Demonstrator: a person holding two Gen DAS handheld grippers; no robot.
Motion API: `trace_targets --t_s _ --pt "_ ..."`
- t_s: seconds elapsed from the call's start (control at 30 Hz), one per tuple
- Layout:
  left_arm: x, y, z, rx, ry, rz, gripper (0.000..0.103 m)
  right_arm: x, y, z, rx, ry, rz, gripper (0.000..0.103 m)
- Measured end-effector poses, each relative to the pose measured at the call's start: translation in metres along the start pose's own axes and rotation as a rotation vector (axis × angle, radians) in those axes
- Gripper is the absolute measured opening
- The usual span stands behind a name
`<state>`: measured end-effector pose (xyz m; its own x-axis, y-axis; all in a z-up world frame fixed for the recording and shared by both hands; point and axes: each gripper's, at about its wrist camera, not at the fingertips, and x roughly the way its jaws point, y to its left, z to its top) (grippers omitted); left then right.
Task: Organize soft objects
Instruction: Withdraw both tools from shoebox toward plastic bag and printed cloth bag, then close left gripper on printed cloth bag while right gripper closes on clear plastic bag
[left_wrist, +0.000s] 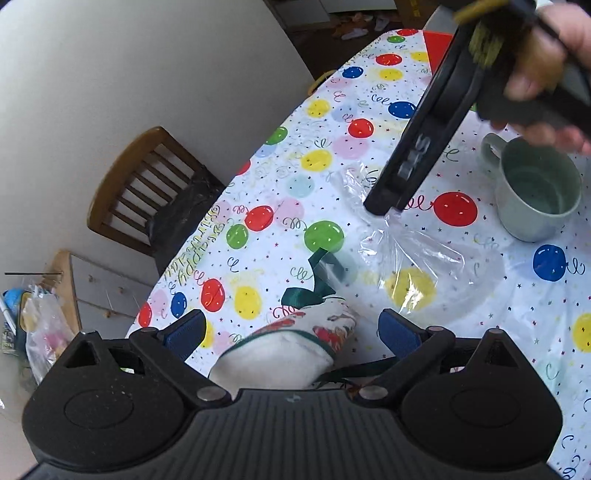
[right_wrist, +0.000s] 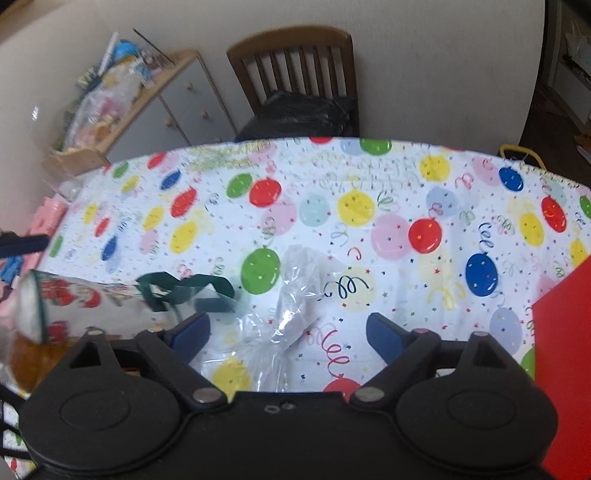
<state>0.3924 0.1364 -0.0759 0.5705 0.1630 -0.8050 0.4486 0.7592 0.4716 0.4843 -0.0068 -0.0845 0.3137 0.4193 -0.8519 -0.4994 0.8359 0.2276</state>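
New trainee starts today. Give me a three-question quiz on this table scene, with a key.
1. True or false: the left gripper is open above the printed fabric item with the green ribbon.
2. What lies between the fingers of the right gripper?
A. the green mug
B. the clear plastic bag
C. the red board
3. Fill in: the green mug stands ____ on the balloon tablecloth.

Key
1. True.
2. B, the clear plastic bag; the fingers stand wide apart and do not press it.
3. Upright, its opening facing up.
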Motion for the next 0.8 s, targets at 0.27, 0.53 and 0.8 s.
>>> trace_targets --t_s 0.27,0.53,0.8 --pt "0.013 0.002 0.011 0.090 0.054 -0.005 0.092 0.036 0.011 0.003 -0.021 0.074 -0.016 0.084" --pt "0.022 0.004 0.017 0.124 0.096 -0.039 0.058 0.056 0.015 0.005 0.000 0.105 -0.014 0.082" --pt "0.027 0.008 0.017 0.089 0.089 -0.064 0.031 0.073 0.020 -0.001 0.002 0.145 -0.014 0.060"
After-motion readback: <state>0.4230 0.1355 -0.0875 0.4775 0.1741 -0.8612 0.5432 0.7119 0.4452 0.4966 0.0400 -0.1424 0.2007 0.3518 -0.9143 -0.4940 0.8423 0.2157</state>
